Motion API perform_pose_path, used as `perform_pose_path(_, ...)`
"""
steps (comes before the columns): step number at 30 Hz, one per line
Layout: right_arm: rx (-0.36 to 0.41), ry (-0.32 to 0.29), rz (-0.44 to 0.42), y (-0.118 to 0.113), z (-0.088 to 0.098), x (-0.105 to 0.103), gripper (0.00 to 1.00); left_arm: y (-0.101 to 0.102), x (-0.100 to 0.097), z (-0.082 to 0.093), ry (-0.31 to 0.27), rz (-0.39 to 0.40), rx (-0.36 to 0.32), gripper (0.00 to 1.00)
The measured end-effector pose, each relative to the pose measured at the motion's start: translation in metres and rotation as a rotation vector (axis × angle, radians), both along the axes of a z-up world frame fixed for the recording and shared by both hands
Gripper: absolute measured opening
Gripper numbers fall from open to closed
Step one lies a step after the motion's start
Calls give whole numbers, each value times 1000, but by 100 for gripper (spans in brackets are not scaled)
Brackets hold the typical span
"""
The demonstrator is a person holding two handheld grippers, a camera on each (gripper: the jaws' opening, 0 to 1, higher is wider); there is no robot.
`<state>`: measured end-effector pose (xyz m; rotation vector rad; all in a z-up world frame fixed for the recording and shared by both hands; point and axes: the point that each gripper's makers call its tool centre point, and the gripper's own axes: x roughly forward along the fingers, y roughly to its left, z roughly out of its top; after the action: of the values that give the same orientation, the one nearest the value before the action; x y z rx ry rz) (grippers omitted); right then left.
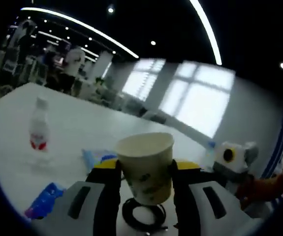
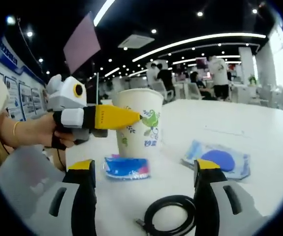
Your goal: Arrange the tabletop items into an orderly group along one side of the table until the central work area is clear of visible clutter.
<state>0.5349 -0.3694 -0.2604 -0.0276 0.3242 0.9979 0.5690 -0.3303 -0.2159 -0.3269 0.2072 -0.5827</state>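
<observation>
Big hall w/ dark ceiling, curved light strips (image 2: 195, 39), bright windows (image 1: 195, 98), white tables.

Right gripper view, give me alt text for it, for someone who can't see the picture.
The left gripper, held in a person's hand, clamps a paper cup upright on a white table. In the foreground the right gripper stands open over a coiled black cable, with a blue packet and a blue pouch beyond.

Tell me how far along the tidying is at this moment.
Nothing looks grouped yet. In hand: the left gripper clamps the paper cup. Left: the water bottle, black cable coil and blue packets lie scattered across the table; the right gripper is open.
</observation>
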Motion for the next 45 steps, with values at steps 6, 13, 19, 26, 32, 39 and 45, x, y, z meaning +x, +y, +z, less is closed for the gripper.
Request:
perform_pose_path(6,-3,33,-15,-5,-7,1,89,8,10,-3,-94,49,185,38)
perform_pose_path(13,-27,52,-45,-15,-17,6,89,19,35,-14,-84,114,245,38)
perform_pose_path(19,-34,89,-74,-24,-28,11,91,31,62,-22,-93,171,285,38)
perform_pose_path(26,-50,132,-105,-34,-41,16,93,42,92,-38,-93,207,291,38)
perform_pose_path(32,-85,167,-121,-43,-58,20,93,54,117,-54,-109,230,334,38)
perform_pose_path(39,-122,220,-150,-57,-82,26,91,62,137,-68,-116,244,339,38)
perform_pose_path(45,-136,253,-172,-63,-97,31,89,68,148,-88,-104,234,376,38)
